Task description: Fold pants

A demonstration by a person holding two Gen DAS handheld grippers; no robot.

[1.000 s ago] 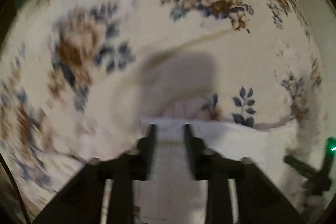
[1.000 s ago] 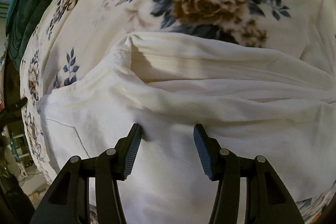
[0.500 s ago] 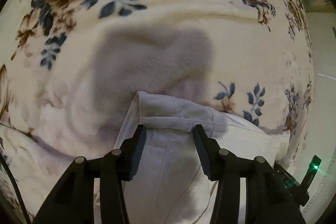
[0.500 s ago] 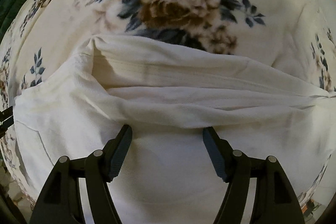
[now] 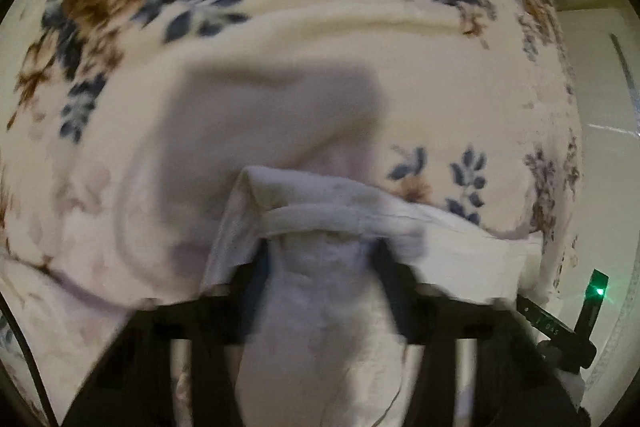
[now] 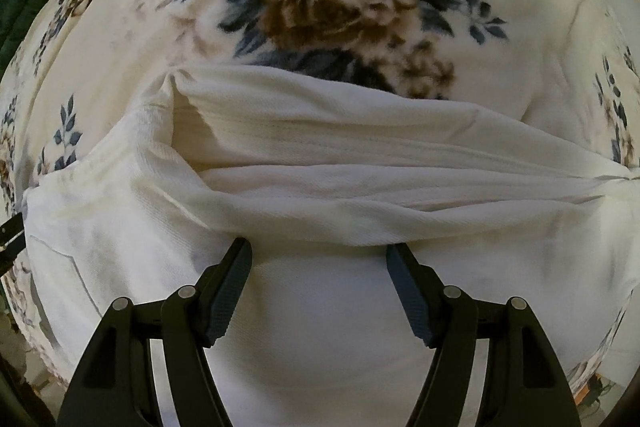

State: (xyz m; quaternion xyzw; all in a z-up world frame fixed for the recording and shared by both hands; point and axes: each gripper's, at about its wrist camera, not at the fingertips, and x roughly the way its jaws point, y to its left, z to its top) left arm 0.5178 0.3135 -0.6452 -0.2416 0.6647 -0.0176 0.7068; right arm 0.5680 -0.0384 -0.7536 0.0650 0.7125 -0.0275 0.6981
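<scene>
White pants (image 6: 360,155) lie in loose folds on a floral blanket (image 6: 340,7). My right gripper (image 6: 319,247) points straight down over the pants, open, with its tips at the edge of a thick fold and flat cloth below the gap. In the blurred left wrist view, my left gripper (image 5: 320,247) is closing on a bunched end of the pants (image 5: 320,327). The cloth fills the narrow gap between the fingers, and a folded hem (image 5: 312,215) drapes over their tips.
The cream blanket (image 5: 400,99) with brown and blue roses covers the whole bed. A dark device with a green light (image 5: 598,291) sits at the lower right of the left wrist view. Pale floor (image 5: 600,99) lies beyond the bed's right edge.
The left gripper sank onto the pants' end, spread its jaws, then narrowed them on the bunched cloth. The right gripper's jaws spread wider over the fold.
</scene>
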